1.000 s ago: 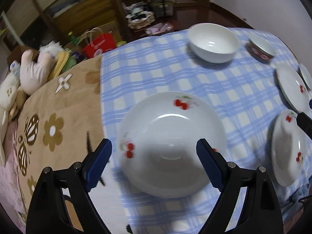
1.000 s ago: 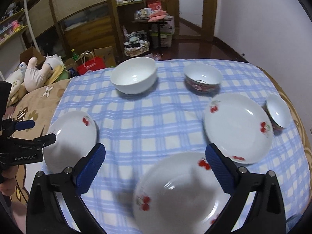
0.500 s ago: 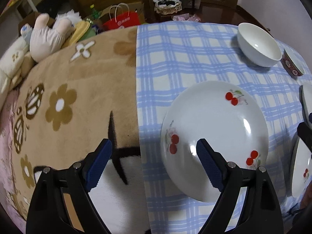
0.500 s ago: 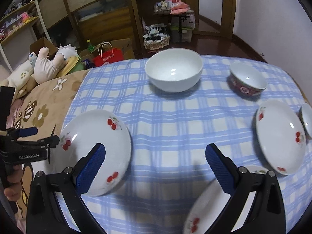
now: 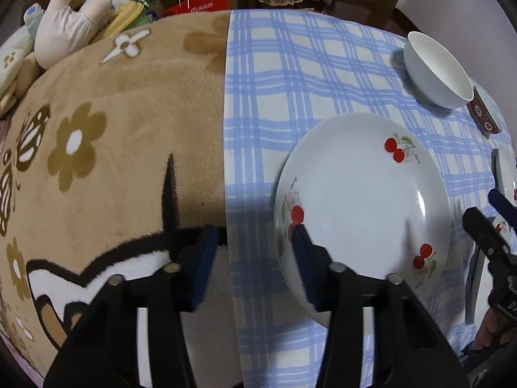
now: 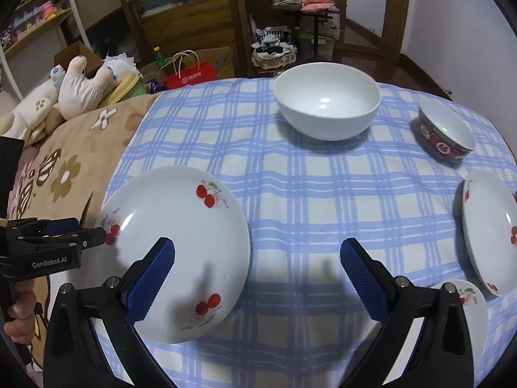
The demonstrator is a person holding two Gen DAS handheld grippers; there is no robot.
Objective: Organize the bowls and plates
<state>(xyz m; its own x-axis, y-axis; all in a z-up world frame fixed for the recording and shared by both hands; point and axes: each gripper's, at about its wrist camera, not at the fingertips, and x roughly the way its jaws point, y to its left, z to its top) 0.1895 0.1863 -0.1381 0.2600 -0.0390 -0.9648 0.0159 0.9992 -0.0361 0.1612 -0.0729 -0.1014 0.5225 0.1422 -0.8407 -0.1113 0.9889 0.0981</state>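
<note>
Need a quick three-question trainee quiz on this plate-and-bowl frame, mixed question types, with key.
1. True or false: the left gripper has its jaws around the left rim of the cherry-pattern plate.
2. Which is farthest across the checked tablecloth in the right wrist view? A) large white bowl B) red-patterned bowl C) cherry plate
3. Fill in: the right gripper is ____ and holds nothing.

Key: 1 true, jaws closing, pads not yet pressing; 2 A; 3 open.

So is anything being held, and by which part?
Nothing yet. The left gripper is closing its jaws over the left rim of the white cherry-print plate; the right gripper is open, empty.
</note>
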